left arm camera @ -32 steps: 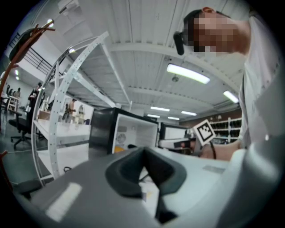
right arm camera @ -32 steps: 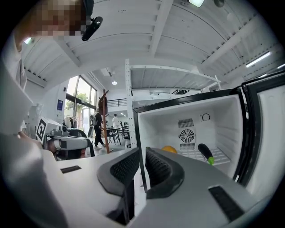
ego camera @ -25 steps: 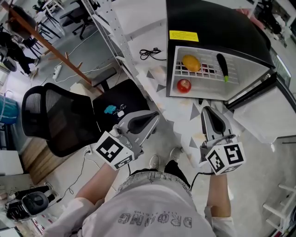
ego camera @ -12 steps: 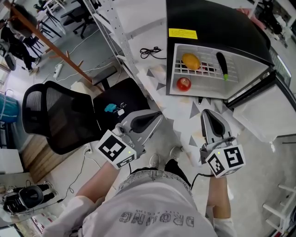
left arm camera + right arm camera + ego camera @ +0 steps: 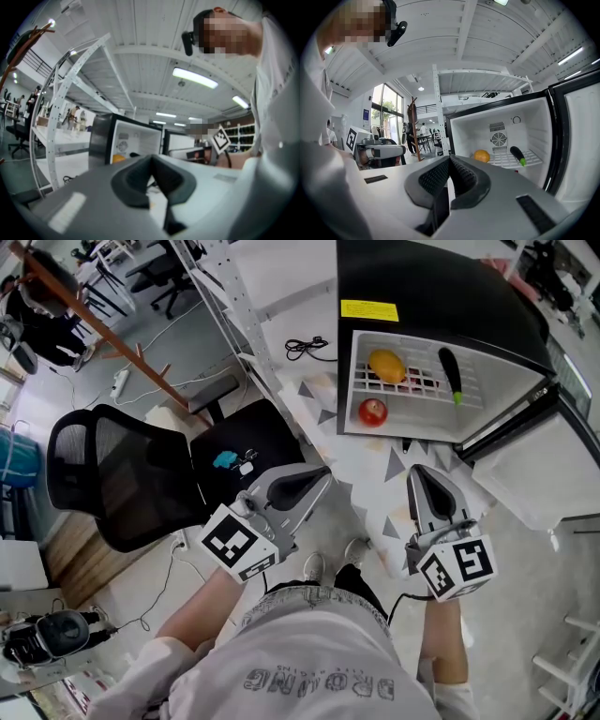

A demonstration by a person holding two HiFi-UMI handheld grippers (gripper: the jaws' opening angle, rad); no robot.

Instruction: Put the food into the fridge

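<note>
Bottom of head view: person's grey shirt (image 5: 314, 667), both forearms reaching up-frame. 2 shoes (image 5: 314, 567) showed just above the shirt.

Left gripper (image 5: 319, 476) sat left of centre and angled toward upper right. In the left gripper view its pads (image 5: 140, 176) were pressed together, nothing between them. Right gripper (image 5: 418, 471) sat right of centre and pointed up-frame at the fridge (image 5: 422, 282). In the right gripper view its pads (image 5: 461, 176) were also closed tight with nothing held. The 2 grippers were well apart, neither touching any food.

Black mesh office chair (image 5: 122, 479) stood at mid-left, beside the left gripper.

The fridge, black with a yellow label, took the upper right, with its door (image 5: 539, 460) swung open to the right. All 3 food items were already inside. An orange fruit (image 5: 387, 366) lay on the white wire shelf (image 5: 417, 388), toward its left. A dark eggplant (image 5: 450, 373) with a green end lay on the same shelf to the right, apart from the fruit. A red fruit (image 5: 373, 412) lay lower left in the opening, under the shelf's front edge.

A black cable (image 5: 306, 346) lay on the floor left of the fridge. A perforated metal rack post (image 5: 234, 324) ran down from the top, and a wooden pole (image 5: 94, 329) crossed the upper left.
</note>
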